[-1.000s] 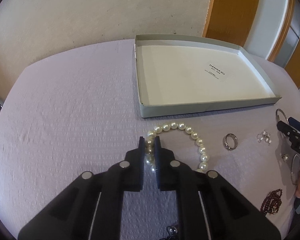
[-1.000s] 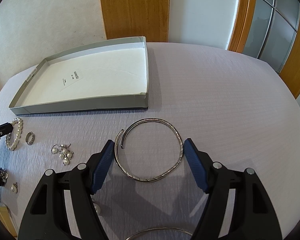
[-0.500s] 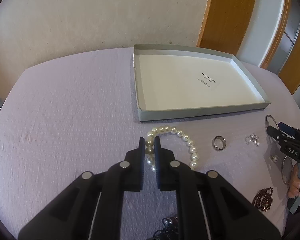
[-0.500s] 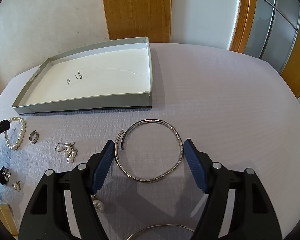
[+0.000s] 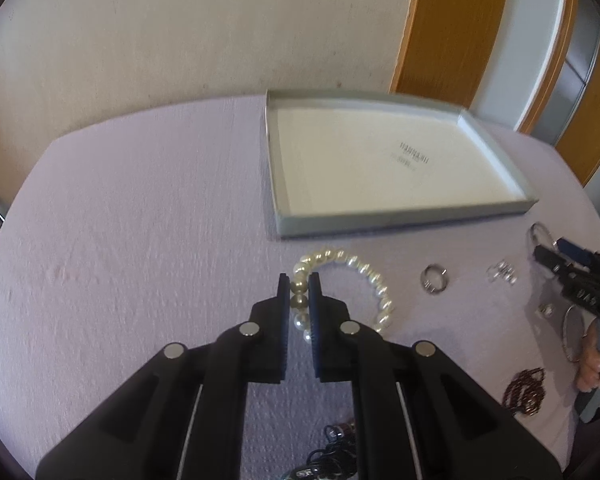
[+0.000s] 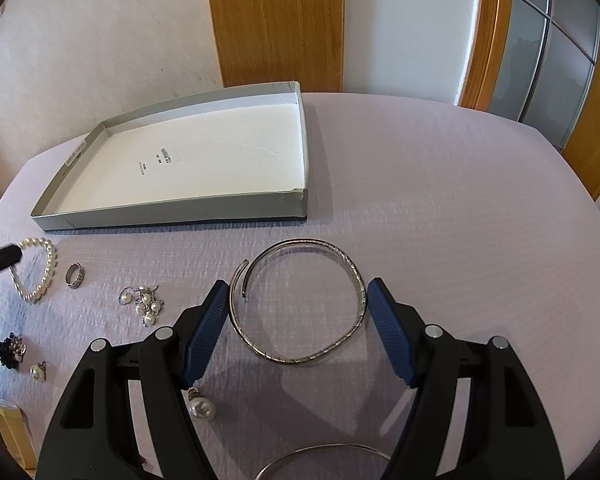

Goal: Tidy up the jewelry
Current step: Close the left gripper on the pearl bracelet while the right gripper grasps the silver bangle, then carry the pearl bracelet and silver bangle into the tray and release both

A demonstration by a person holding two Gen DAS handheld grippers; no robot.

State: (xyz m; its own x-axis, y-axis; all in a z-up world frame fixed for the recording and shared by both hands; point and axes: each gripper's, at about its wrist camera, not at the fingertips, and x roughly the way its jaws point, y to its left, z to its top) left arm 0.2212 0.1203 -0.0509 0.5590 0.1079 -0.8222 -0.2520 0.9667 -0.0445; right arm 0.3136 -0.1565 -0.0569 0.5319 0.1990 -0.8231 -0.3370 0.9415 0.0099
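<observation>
Our left gripper's [image 5: 299,286] two black fingers [image 5: 284,300] are pinched close together on the near-left part of a pearl bracelet [image 5: 364,276], with a few pearls caught in the narrow gap between them; we cannot tell whether the strand is lifted off the cloth. The rest of the bracelet loops away to the right over the lilac tablecloth [image 5: 140,220]. Just beyond it lies a shallow grey box lid [image 5: 284,184] with a white inside. To the right of the bracelet sit a silver ring [image 5: 434,279], then a small cluster of pearl earrings [image 5: 502,273]. Our right gripper [image 6: 298,300] has its blue-padded fingers [image 6: 204,332] spread wide, one on each side of an open silver bangle [image 6: 300,304] that lies flat on the cloth; the pads are just beside the bangle's edges, not clamping it. A single pearl earring [image 6: 201,409] lies near the left finger, and the arc of another silver hoop [image 6: 324,454] shows at the near edge. At the far left of that view are a dark brooch [image 6: 12,350] and one more small pearl earring [image 6: 38,371].
</observation>
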